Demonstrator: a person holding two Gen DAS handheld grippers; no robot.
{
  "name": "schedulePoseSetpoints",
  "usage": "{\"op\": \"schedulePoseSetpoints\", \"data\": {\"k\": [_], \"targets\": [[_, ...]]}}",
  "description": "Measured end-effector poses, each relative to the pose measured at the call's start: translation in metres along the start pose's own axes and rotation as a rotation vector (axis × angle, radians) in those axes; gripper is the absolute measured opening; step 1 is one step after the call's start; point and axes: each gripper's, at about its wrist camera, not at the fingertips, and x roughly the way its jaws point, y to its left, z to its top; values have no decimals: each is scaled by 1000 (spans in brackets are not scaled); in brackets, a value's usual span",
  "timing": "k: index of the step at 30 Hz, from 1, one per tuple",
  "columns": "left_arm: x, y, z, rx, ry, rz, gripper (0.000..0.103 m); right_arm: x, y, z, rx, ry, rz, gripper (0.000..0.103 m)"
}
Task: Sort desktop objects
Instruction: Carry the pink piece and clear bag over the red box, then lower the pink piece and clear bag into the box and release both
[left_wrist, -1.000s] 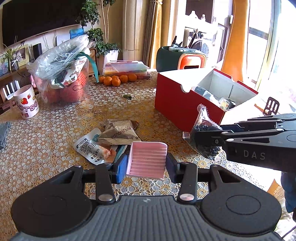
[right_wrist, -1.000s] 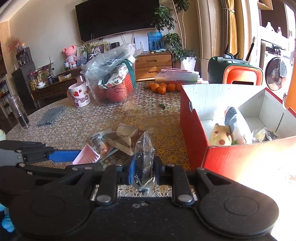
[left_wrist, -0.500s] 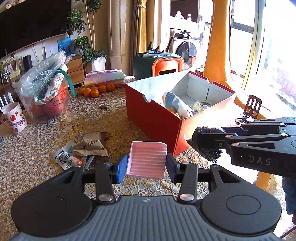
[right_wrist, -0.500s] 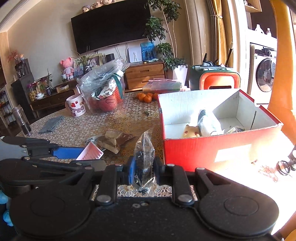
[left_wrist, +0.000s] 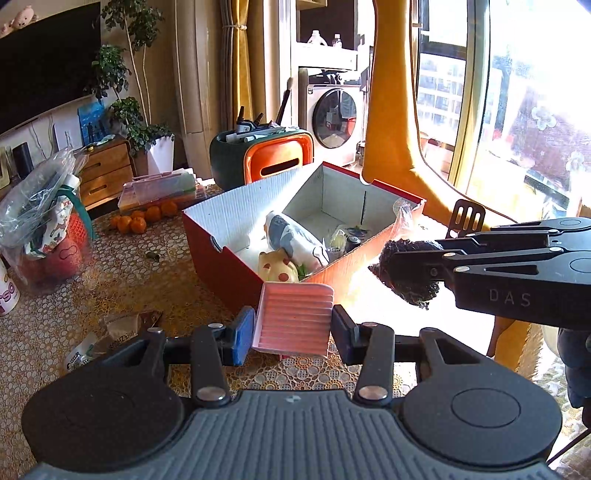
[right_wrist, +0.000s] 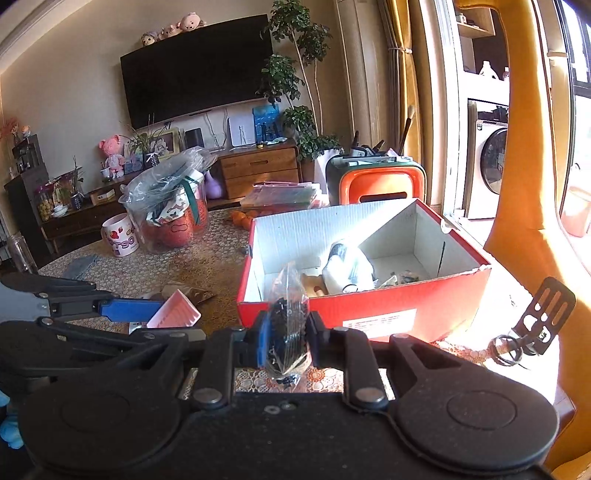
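Note:
My left gripper (left_wrist: 293, 326) is shut on a pink ribbed tray (left_wrist: 293, 319) and holds it above the table, just before the near wall of the red box (left_wrist: 236, 273). My right gripper (right_wrist: 286, 341) is shut on a clear bag of small black pieces (right_wrist: 287, 325), close to the box's front wall (right_wrist: 369, 314). The bag also shows in the left wrist view (left_wrist: 410, 273), right of the box. The box holds a white and grey pouch (left_wrist: 295, 236), a yellow spotted toy (left_wrist: 277, 267) and small items.
Snack packets (left_wrist: 110, 332) lie on the patterned tablecloth at left. A clear bag of goods (left_wrist: 44, 221), a mug (right_wrist: 122, 236), oranges (left_wrist: 142, 218) and a green and orange case (left_wrist: 266, 158) stand behind. A black clip (right_wrist: 543, 314) lies right of the box.
Both grippers have risen and moved right toward the red box with their loads. The snack packets have dropped back to the left and the inside of the box has come into view.

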Motion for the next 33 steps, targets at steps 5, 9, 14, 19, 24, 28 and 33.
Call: {"op": "schedulePoseSetpoints", "data": {"k": [5,9,14,19,24,28,33], "targets": [[14,-9,22,45,-24,0,43,3,-20,15,14,-24,-18,20],[32,-7,38,44,-18,5,43,12,-36,27,26,-35,-30,20],[60,-1,59,38,12,24,43,29,-54,40,43,-32,-34,20],[94,8,77,34,55,41,43,52,-72,52,50,-16,-46,20],[125,19,92,28,95,62,43,80,-82,60,34,21,-57,21],[151,24,100,44,150,82,43,103,-87,66,11,57,-69,21],[185,29,107,54,235,92,43,131,-93,76,-17,98,-89,20]]}}
